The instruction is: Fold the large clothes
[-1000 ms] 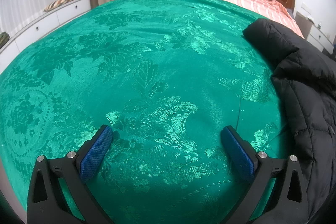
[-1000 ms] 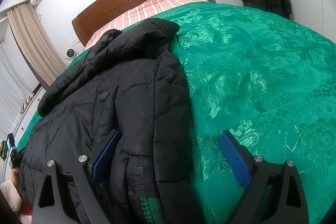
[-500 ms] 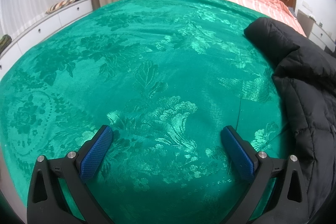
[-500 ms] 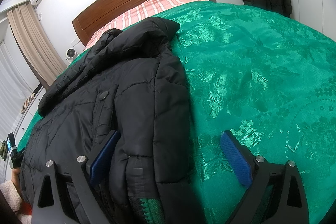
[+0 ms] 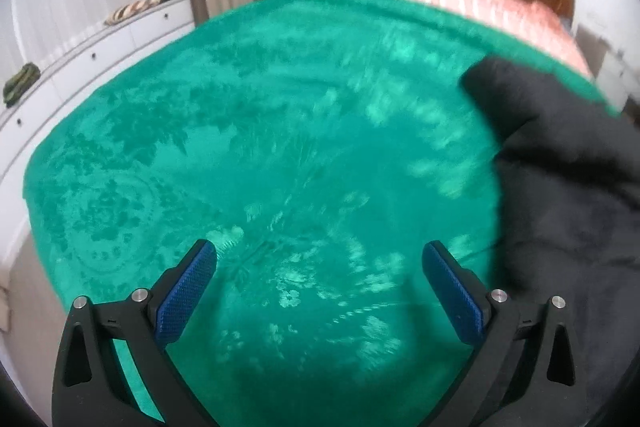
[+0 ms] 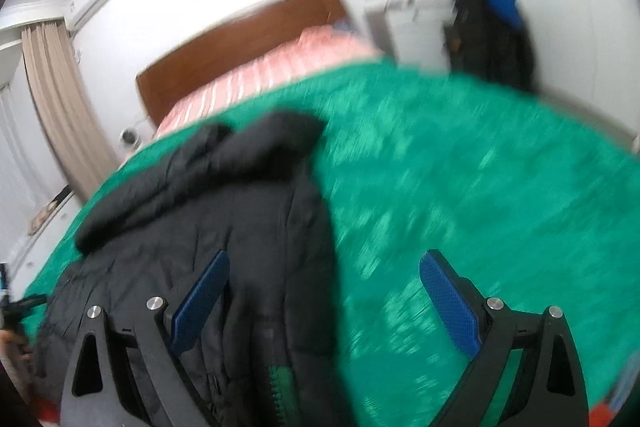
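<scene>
From the left wrist, the left gripper (image 5: 316, 275) hangs wide apart over bare green bedspread (image 5: 260, 147), gripping nothing; only an edge of the black puffer jacket (image 5: 560, 187) shows, lying off to its right. The right wrist view shows far more of that jacket (image 6: 208, 219), spread on the bedspread (image 6: 480, 195). The right gripper (image 6: 324, 287) is spread wide as well, empty, one finger over the jacket and the other over green cloth. Both views are blurred.
</scene>
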Available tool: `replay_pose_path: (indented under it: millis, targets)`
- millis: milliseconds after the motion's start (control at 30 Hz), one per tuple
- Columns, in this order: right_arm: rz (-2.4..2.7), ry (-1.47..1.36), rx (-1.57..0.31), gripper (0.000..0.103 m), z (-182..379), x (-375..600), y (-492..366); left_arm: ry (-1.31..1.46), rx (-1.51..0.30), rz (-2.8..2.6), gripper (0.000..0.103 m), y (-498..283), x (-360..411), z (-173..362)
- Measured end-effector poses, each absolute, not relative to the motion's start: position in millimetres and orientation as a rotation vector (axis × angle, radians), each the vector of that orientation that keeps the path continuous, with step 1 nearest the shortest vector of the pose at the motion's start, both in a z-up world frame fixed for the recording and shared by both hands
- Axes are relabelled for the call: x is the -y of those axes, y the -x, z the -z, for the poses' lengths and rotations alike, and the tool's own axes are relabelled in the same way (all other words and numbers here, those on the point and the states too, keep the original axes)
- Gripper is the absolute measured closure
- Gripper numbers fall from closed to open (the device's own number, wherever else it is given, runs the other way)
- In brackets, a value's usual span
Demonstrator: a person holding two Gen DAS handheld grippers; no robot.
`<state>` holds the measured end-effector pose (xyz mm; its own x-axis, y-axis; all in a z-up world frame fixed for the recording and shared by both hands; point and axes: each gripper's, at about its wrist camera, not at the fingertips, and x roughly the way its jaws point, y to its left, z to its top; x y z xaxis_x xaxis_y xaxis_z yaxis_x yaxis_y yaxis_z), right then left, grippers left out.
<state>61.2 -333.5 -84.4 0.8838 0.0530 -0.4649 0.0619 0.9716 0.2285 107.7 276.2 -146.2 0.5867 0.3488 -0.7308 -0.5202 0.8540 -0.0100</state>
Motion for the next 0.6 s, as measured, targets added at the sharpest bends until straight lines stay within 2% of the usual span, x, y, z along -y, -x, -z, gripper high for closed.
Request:
replay_pose_path:
  millis: [67, 133, 233, 467, 600]
  targets:
    - [0.094, -0.212, -0.369, 0.007, 68, 334, -44, 0.244, -0.753, -0.497, 0.000, -100, -276, 126]
    - [0.134, -0.210, -0.293, 0.000, 58, 336, -32, 0.251, -0.711, -0.478, 0.000, -92, -275, 108]
    - [0.146, -0.208, -0.242, 0.000, 47, 337, -23, 0.224, -0.681, -0.444, 0.000, -84, -268, 88]
    - [0.048, -0.199, -0.350, 0.000, 28, 343, -29, 0.205, -0.843, -0.269, 0.000, -76, -239, 93]
    - [-0.050, -0.245, -0.557, 0.000, 30, 364, -39, 0.385, -0.944, -0.041, 0.000, -62, -222, 113]
